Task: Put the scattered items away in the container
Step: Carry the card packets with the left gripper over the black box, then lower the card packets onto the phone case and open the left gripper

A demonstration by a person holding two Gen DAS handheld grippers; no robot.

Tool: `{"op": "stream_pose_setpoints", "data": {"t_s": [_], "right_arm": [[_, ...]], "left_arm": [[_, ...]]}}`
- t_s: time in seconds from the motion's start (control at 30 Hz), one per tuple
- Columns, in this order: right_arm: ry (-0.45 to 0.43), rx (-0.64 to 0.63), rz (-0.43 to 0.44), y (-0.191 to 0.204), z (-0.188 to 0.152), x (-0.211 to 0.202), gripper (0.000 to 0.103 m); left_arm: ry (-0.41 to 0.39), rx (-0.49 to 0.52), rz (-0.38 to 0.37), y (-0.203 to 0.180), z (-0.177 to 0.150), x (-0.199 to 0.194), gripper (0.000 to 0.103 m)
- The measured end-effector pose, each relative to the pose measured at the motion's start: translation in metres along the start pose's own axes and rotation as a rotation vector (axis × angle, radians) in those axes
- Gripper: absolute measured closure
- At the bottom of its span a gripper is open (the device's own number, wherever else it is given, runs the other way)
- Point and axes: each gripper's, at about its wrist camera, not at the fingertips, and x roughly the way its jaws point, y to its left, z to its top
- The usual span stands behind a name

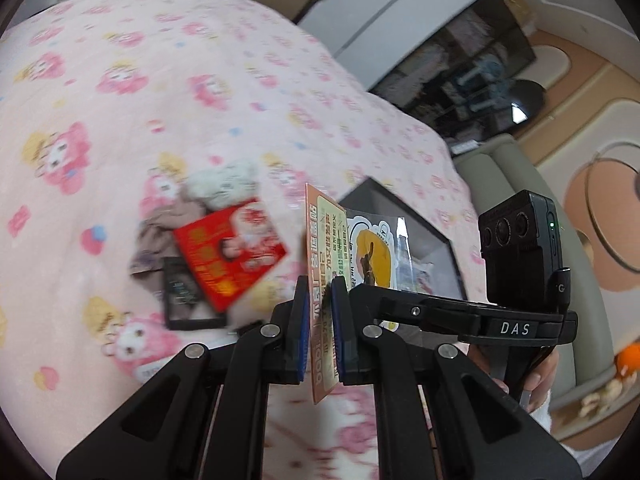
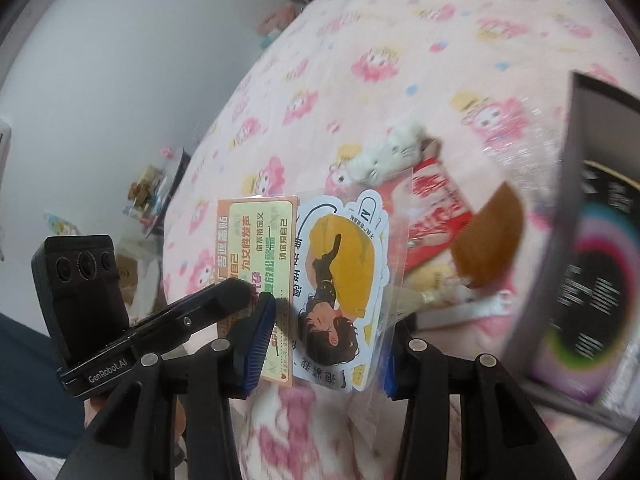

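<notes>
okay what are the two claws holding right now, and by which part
The left claw pinches the orange card by its lower edge. The right claw grips the sleeved sticker across its bottom end.

pink cartoon-print blanket [image 1: 140, 80], red packet [image 1: 230, 252], orange-edged green card [image 2: 256, 248], yellow-figured sticker [image 2: 340, 272].

Pink fleece bed blanket with cartoon print [image 1: 120, 80]: soft, matt, slightly fuzzy cloth.
Orange-bordered paper sticker card [image 1: 326, 236]: smooth, lightly glossy print.
Clear plastic sleeve with a yellow cartoon sticker [image 2: 344, 280]: shiny, reflective film.
Red printed packet [image 1: 232, 252]: glossy paper or foil, cannot tell which.
White fluffy plush toy [image 2: 384, 152]: rough pile.
Black tool frames: matt plastic, bright metal pins, ribbed blue pads [image 1: 303, 320].
Dark open box [image 2: 580, 240]: glossy printed card.
</notes>
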Motion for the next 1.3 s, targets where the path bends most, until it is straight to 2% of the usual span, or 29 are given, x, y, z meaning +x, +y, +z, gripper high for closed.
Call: {"op": "stream_pose_setpoints", "data": {"t_s": [0.2,0.47,0.57,0.8,1.1,1.23,1.3], "right_arm": [[-0.078,0.049,-0.059,-0.029,-0.013,-0.067,0.061],[-0.182,0.176,-0.147,-0.105,-0.029,-0.148,0.061],[-0.201,0.212,-0.157,-0.13,-0.035,-0.169,0.061],[-0.22,0.226,-0.175,-0.162,-0.03,-0.187,0.061],[-0.171,0.311,-0.27,-0.238,-0.026,-0.17,0.061],[-0.175,0.311,-0.287,-0.249,-0.021,-0.164,0.062],[-0.182,0.281,-0.334,-0.246,-0.016,-0.164,0.062]], "left_arm": [[0.058,0.079,-0.057,-0.056,0.002,0.035,0.094],[0.19,0.199,-0.122,-0.146,0.008,0.127,0.094],[0.214,0.23,-0.132,-0.168,0.007,0.147,0.094],[0.252,0.272,-0.118,-0.199,0.009,0.19,0.094],[0.404,0.249,0.012,-0.2,0.0,0.282,0.092],[0.4,0.241,0.059,-0.198,-0.003,0.294,0.092],[0.397,0.216,0.063,-0.195,-0.001,0.296,0.091]]}}
